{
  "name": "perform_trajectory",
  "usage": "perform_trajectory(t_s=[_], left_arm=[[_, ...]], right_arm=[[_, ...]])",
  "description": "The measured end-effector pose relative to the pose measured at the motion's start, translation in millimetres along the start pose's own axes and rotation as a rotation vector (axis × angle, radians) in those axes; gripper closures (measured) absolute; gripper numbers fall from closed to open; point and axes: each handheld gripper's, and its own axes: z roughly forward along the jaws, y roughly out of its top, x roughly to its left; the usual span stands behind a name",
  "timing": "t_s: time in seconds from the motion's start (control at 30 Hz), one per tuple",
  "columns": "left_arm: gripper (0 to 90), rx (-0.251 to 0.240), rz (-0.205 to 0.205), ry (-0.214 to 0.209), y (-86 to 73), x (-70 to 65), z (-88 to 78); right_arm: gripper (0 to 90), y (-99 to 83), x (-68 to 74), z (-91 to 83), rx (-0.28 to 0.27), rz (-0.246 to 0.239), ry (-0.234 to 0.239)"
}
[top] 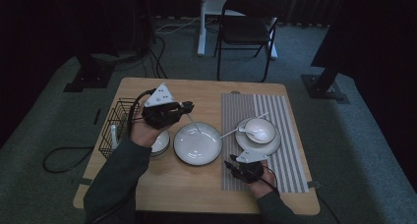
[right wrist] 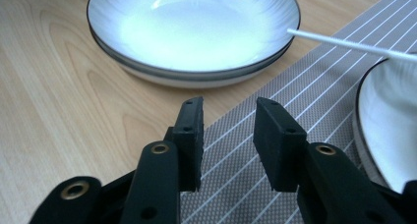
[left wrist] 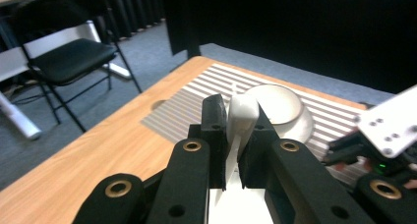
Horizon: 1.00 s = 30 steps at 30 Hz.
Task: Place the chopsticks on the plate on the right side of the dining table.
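The wooden worktop fills the middle of the high view, with a striped placemat on its right half and a black wire basket at its left edge. At centre sits a wide white plate. A smaller bowl stands on a saucer on the placemat, with a spoon in it and a thin white stick leaning from its left side. Another small bowl lies left of the plate, partly under the left forearm.

The step in hand looks like table setting: the left gripper, held above the plate's upper left rim, is clamped on a white spoon. In the left gripper view the spoon stands upright between the pressed jaws, its slim handle running down toward the plate in the high view. So the spoon is airborne, in the grip, over the plate's upper left edge.

The right gripper hovers low at the placemat's left border, just below the plate in the right gripper view, its jaws apart with nothing between them.

Next, I judge, the spoon must be carried to a dish and lowered gently before the jaws let go, keeping clear of the stick.
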Motion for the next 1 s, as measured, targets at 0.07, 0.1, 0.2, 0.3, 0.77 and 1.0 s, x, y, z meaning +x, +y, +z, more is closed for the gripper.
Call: perform_trajectory(t_s=[0.07, 0.1, 0.2, 0.3, 0.77, 1.0], left_arm=[[83.9, 0.006, 0.007, -0.017, 0.4, -4.4, 4.5], [83.9, 0.006, 0.009, -0.024, 0.6, -6.5, 6.7], [83.9, 0.007, 0.011, -0.052, 1.3, -11.3, 12.0], [83.9, 0.005, 0.010, -0.074, 2.4, -15.6, 16.0], [83.9, 0.000, 0.000, -0.205, 5.7, -30.4, 29.1], [83.9, -0.004, -0.003, -0.257, 5.0, -34.4, 35.1]], right_arm=[[65.4, 3.5, 0.1, 0.6, -0.006, -0.002, -0.001], [65.5, 5.5, 0.1, 1.2, -0.010, -0.004, -0.003], [65.6, 11.8, 0.3, 3.2, -0.021, -0.009, -0.003], [65.1, 17.7, -0.1, 5.9, -0.031, -0.011, -0.003], [61.2, 25.8, 1.3, 11.8, -0.057, -0.033, 0.011], [70.4, 26.1, 3.2, 13.0, -0.063, -0.058, 0.017]])
